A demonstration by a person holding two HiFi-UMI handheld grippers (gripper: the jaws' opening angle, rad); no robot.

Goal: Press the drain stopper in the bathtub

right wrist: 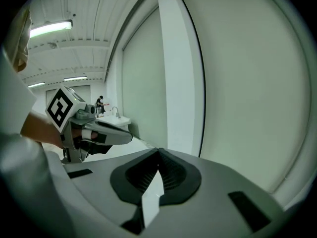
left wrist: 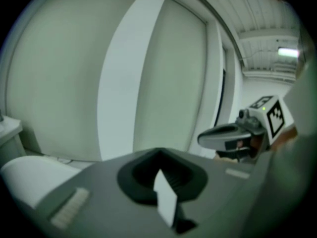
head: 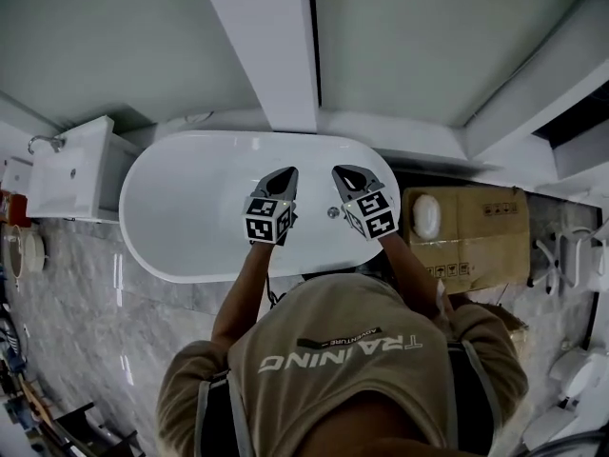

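Pale panelled wall (head: 428, 36) with a white pillar runs along the top, and grey marble floor (head: 86, 293) lies below. A white oval tub (head: 190, 208) stands against the wall. A person (head: 343, 369) in a tan top stands at the tub's near rim with both arms reaching over it. A cardboard box (head: 476, 227) sits on the floor just right of the tub. A white basin (head: 76, 165) on a cabinet stands just left of it.

The left claw (head: 284, 173) is held over the middle of the tub with its tip toward the wall. Its jaws are closed tip to tip and empty (left wrist: 159, 152). The right claw (head: 344, 171) is beside it, a little apart, also pointing at the wall. Its jaws are closed together and hold nothing (right wrist: 158, 150). Each claw shows in the other's view, roughly level with it.

The stopper (head: 333, 212) is a small metal disc on the tub bottom, between the two claws and just beside the right claw's marker cube. I can't tell how far it lies below the claws.
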